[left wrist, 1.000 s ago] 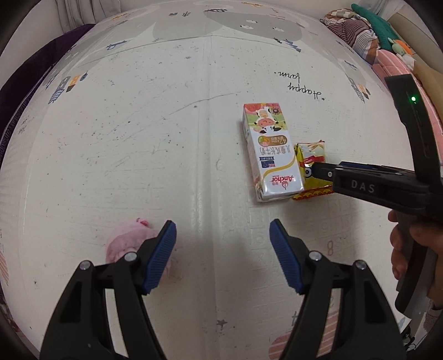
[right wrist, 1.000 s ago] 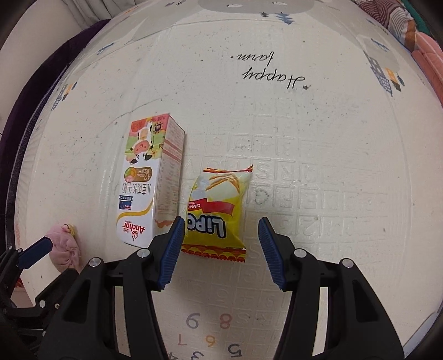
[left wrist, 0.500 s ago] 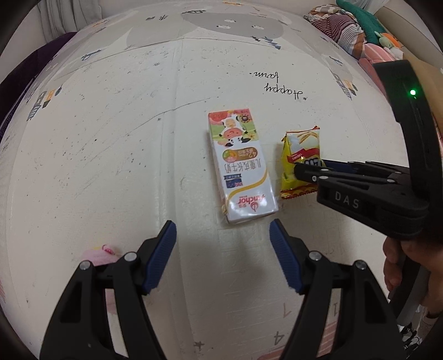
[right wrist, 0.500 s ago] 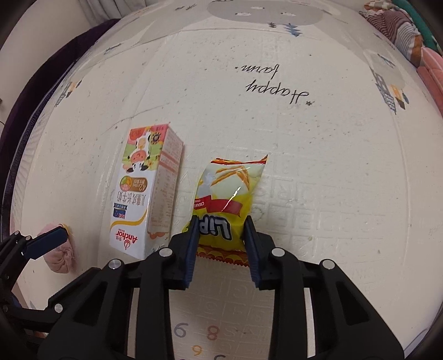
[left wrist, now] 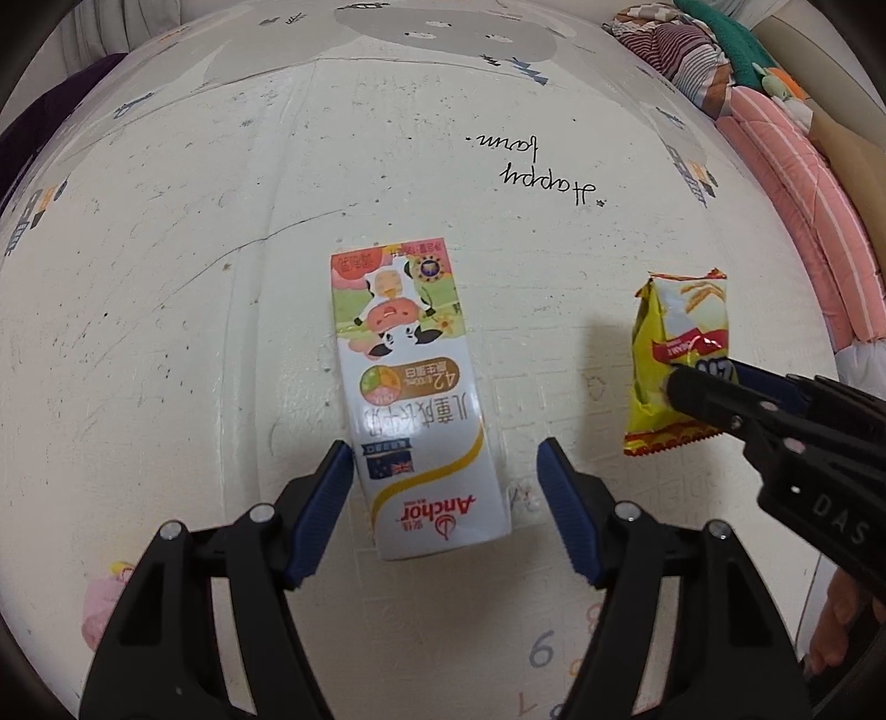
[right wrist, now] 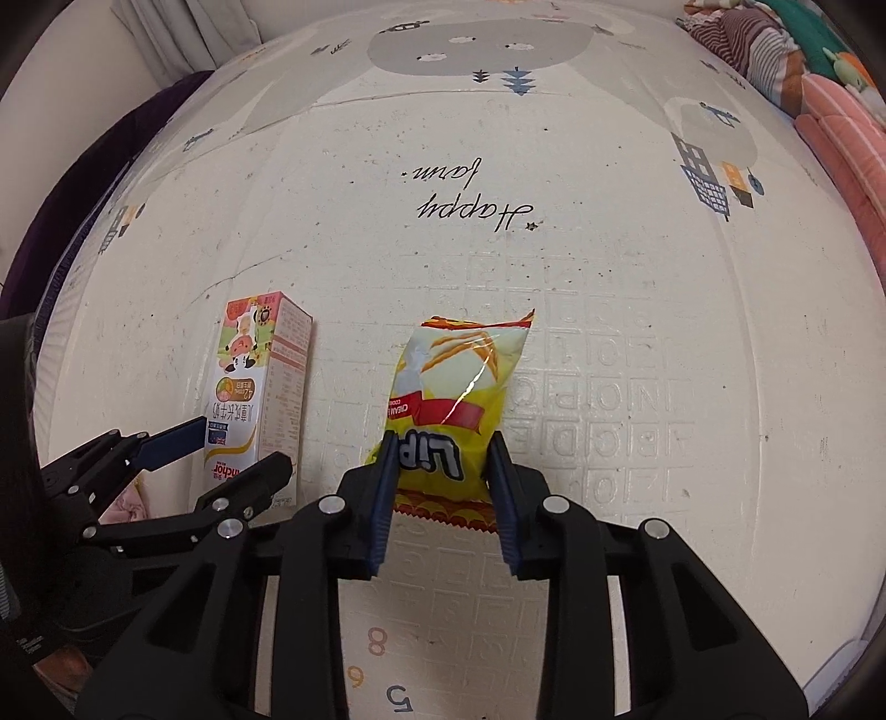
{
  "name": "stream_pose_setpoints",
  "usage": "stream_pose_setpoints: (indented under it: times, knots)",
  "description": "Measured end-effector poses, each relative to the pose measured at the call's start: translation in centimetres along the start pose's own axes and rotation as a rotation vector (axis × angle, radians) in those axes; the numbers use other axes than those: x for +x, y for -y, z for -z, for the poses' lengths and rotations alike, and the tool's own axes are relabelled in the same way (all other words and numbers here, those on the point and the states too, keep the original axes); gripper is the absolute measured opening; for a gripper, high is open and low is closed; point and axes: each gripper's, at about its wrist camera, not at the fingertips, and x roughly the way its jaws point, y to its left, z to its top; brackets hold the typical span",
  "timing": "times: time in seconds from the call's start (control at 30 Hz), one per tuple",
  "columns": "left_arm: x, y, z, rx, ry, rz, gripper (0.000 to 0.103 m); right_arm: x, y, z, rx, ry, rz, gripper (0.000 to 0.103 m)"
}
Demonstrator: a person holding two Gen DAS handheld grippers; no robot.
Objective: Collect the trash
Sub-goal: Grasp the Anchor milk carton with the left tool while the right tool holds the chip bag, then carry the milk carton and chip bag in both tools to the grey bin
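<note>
Packet [right wrist: 454,421] base behind right tongs [right wrist: 443,482], pink lump [left wrist: 102,603] half-hidden

The right gripper [right wrist: 443,476] now clamps the snack bag [right wrist: 459,399], and the left gripper [left wrist: 446,498], its jaws just narrowing slightly, now straddles the milk carton [left wrist: 412,399].

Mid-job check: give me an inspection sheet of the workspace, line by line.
Surface: cream play mat with printed letters and numbers, scuffed.
Job's things: milk carton lying flat; yellow snack packet lifted by its lower end.
Clutter: pink soft item at the mat's left edge.
Grippers: left gripper open, jaws just closing, straddling the carton's near end, pads apart from it; right gripper shut on the packet.
Cables: nothing seen.
Surroundings: striped and pink bedding to the right, curtain and dark purple fabric to the left.
</note>
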Motion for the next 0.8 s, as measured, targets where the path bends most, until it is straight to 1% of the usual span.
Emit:
stream_pose_setpoints:
  times: [0.03, 0.07, 0.2, 0.3, 0.4, 0.5, 0.7, 0.8]
  knots:
    - [0.4, 0.1, -0.1, 0.004, -0.01, -0.009, 0.057, -0.1, 0.1, 0.1, 0.001, -0.001, -0.002, 0.03]
    - [0.7, 0.1, -0.1, 0.008, -0.017, -0.008, 0.056, -0.2, 0.1, 0.3, 0.001, -0.003, -0.003, 0.03]
    - [1.6, 0.4, -0.1, 0.015, -0.035, -0.026, 0.054, -0.5, 0.0, 0.6, 0.007, -0.007, -0.011, 0.03]
    - [1.7, 0.8, -0.1, 0.028, -0.031, -0.045, 0.052, -0.8, 0.0, 0.8, 0.002, -0.011, -0.012, 0.03]
    - [1.6, 0.7, 0.1, 0.014, -0.038, -0.035, 0.052, -1.2, -0.1, 1.1, -0.006, -0.013, -0.01, 0.03]
    - [0.9, 0.7, 0.9, 0.012, -0.04, -0.03, 0.051, -1.5, 0.0, 1.3, -0.007, -0.015, -0.008, 0.03]
    - [-1.4, 2.3, 3.0, 0.069, -0.03, -0.038, 0.051, -2.5, 0.3, 2.3, 0.005, -0.026, -0.01, 0.03]
    - [-2.8, 3.2, 3.7, 0.084, -0.021, -0.029, 0.051, -3.4, 0.5, 3.0, 0.009, -0.031, -0.007, 0.03]
